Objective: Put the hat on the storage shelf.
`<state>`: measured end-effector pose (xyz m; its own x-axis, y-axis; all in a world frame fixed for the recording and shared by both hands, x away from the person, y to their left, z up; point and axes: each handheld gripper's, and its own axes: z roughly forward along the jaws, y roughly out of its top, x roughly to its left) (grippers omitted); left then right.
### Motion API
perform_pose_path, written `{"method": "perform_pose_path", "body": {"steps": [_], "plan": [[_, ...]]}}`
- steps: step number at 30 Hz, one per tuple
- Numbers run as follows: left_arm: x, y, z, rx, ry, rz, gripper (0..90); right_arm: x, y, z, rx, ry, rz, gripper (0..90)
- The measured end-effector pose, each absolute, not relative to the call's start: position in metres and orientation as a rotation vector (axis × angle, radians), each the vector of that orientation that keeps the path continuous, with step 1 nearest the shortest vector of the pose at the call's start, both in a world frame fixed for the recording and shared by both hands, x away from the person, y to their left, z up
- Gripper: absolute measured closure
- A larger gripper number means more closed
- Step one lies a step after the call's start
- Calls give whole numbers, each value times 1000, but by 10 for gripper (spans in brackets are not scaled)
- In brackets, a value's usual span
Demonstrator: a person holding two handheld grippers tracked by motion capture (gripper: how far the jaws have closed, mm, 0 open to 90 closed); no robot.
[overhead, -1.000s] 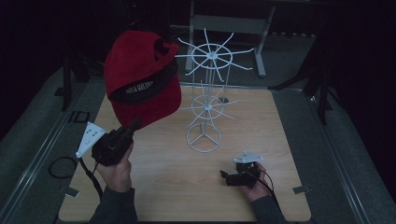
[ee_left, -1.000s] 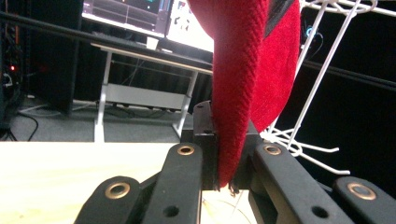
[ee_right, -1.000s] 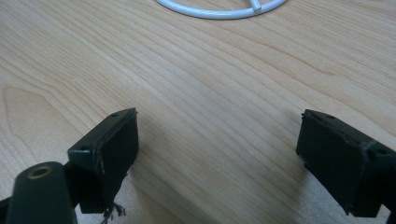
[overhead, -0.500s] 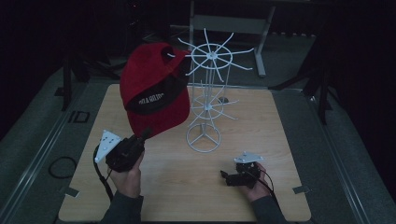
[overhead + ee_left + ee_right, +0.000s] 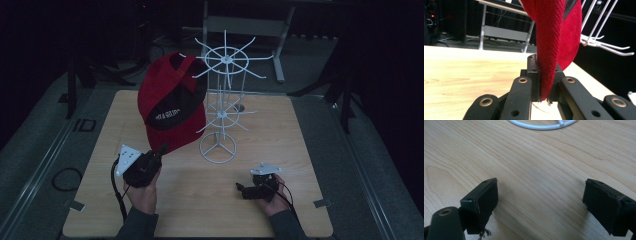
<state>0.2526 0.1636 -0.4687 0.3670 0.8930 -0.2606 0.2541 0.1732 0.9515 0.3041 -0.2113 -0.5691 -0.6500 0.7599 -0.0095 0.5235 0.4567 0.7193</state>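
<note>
Both jaws of the left tool point(image 5: 541, 87) pinch the red cap's point(image 5: 556, 37) brim edge, seen close-up.

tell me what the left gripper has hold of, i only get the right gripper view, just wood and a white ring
Observer: The left gripper is shut on the brim of a red cap.
Operator: is the cap on the table
Observer: No, it is held up off the table, leaning against the white wire rack.
Operator: and that white ring
Observer: It is the round base of that rack, standing on the table in front of your right gripper.
Operator: my jaws near the cap
Observer: No, the right gripper sits open and low by the table's near edge, well apart from the cap.
</note>
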Motion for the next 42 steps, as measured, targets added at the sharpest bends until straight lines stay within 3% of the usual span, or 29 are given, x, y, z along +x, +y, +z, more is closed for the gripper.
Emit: {"method": "perform_pose_path", "body": {"steps": [11,18,24,32,42], "plan": [[257,161,-475,1414,1166,657,802,304,-211,-569,1090,2381,1003,128],[256,164,-471,1399,1161,679,606,304,-211,-569,1092,2381,1002,128],[258,169,-470,1395,1168,685,502,304,-211,-569,1092,2381,1002,128],[263,175,-465,1443,1158,666,439,303,-212,-569,1093,2382,1002,128],[268,184,-463,1465,1164,641,422,303,-212,-569,1093,2381,1003,128]]}}
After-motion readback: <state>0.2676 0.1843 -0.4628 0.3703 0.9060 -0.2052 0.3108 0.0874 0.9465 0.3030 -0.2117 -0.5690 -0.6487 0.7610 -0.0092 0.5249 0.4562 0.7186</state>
